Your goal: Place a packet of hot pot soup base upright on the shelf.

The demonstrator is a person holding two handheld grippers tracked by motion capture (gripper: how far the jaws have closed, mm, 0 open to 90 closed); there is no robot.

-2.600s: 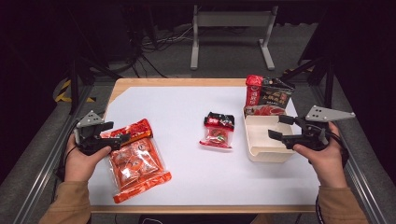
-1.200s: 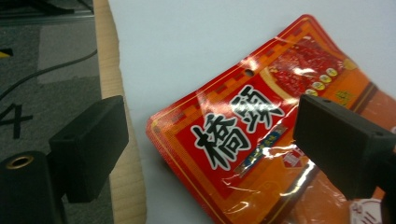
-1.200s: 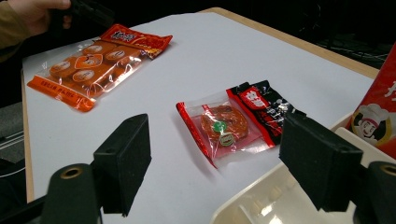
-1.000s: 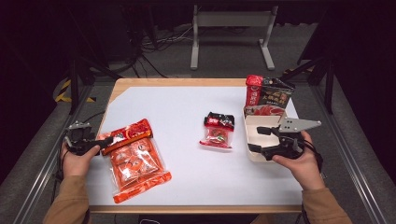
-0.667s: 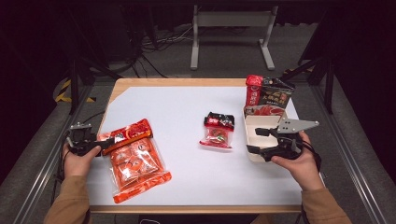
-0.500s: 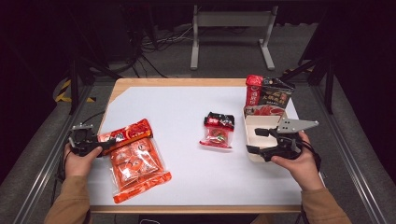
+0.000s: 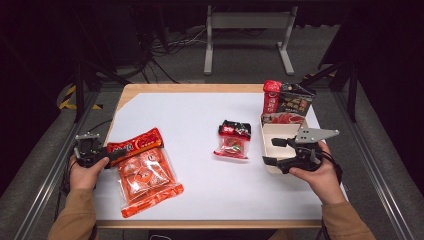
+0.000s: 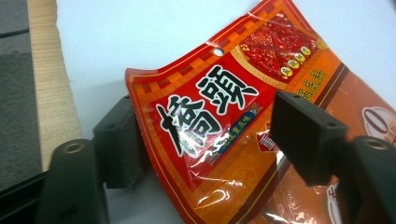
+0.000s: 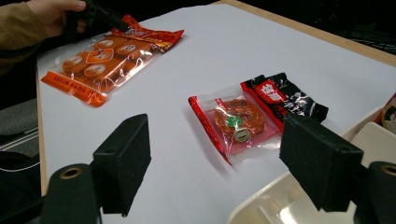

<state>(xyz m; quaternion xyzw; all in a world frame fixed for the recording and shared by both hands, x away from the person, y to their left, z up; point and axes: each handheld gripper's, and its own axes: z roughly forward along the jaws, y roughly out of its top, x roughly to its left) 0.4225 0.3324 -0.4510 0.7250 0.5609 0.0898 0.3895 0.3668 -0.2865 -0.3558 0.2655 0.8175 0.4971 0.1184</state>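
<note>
Now the left gripper, jaws just closing around the header of the orange snack bag at the table's left edge, must pinch firmly before lifting, while the right gripper waits open at the white tray

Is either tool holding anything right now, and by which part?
Nothing is gripped yet. The left tool has been closing around the orange snack bag's printed top; the right tool is open.

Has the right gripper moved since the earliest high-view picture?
Yes. The right gripper has come in leftward over the white tray; earlier it sat farther toward the table's right edge.
</note>
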